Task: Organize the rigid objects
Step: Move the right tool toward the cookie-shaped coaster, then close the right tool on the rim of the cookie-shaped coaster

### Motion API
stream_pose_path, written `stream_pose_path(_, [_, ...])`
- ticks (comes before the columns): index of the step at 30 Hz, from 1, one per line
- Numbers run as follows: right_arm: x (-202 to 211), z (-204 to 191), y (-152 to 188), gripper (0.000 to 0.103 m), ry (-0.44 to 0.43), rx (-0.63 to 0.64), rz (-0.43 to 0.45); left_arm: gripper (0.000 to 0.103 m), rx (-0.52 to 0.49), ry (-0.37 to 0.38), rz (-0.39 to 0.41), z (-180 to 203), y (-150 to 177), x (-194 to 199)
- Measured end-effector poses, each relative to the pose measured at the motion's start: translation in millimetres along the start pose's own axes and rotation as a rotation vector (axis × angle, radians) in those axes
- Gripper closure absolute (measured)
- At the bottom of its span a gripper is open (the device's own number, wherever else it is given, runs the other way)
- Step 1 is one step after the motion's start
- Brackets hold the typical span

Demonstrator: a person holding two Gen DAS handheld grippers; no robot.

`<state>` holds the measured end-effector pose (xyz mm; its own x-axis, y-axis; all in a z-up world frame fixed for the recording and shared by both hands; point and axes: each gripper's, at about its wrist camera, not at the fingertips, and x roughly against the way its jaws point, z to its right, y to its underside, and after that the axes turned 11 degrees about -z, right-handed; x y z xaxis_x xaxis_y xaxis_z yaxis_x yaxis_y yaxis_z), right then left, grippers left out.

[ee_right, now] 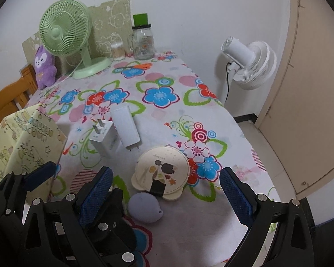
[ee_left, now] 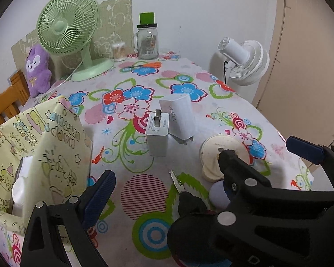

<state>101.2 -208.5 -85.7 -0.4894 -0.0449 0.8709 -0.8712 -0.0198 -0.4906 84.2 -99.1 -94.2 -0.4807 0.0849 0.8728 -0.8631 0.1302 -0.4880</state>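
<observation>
Two white phone chargers sit side by side at the centre of a bench (ee_right: 211, 131) covered in a bright floral cloth. The smaller charger (ee_right: 104, 141) (ee_left: 157, 133) is a squat block standing on end, its two metal prongs pointing up and toward the far wall. The larger charger (ee_right: 127, 128) (ee_left: 180, 118) is longer, touching or just beside the small one on its right; its long axis runs from the upper middle of the frame down toward the viewer, prongs at the near end. Grey lettering on its side is too blurred to read.

Lower right of them lies a round cream compact (ee_right: 161, 172) with dark blotches on its lid, and just below it a lilac egg-shaped sponge (ee_right: 144, 208). A serrated key (ee_left: 177, 181) lies near the lower centre in the left wrist view; its head is hidden behind the right gripper's arm.

At the left edge stands a pale yellow patterned box (ee_left: 44, 146), partly cut off, with something white inside that is hard to make out.

The left gripper (ee_left: 200, 169) is spread wide and empty. The right gripper (ee_right: 167, 195) also gapes wide, grasping nothing, hanging over the compact and sponge.
</observation>
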Motion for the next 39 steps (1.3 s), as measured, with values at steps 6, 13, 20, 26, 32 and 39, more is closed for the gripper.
stream_pose_path(6, [-18.5,2.5,-2.6,0.005,-0.004,-0.007,-0.034,0.004,-0.001,-0.015,-0.025,1.0,-2.4,-15.8])
stream_pose_path(13, [-37.9,3.9,-8.2,0.005,-0.002,-0.012,-0.072,0.004,-0.006,-0.013,-0.052,1.5,-7.1,-31.1])
stream_pose_path(20, [-53.7,2.7,-13.7,0.005,0.003,-0.013,-0.106,0.004,0.002,-0.011,-0.07,0.1,-9.3,-42.6])
stream_pose_path(26, [-65.2,1.2,-17.6,0.011,-0.008,-0.025,-0.128,0.004,0.0,-0.01,-0.061,-0.8,-10.6,-43.4])
stream_pose_path(32, [-66.9,2.3,-19.1,0.027,-0.03,-0.033,-0.122,0.004,0.002,0.011,-0.077,-3.5,-12.8,-44.7])
stream_pose_path(39, [-65.1,2.9,-20.7,0.048,0.005,-0.038,-0.107,0.003,0.002,0.008,-0.079,-2.4,-16.7,-44.7])
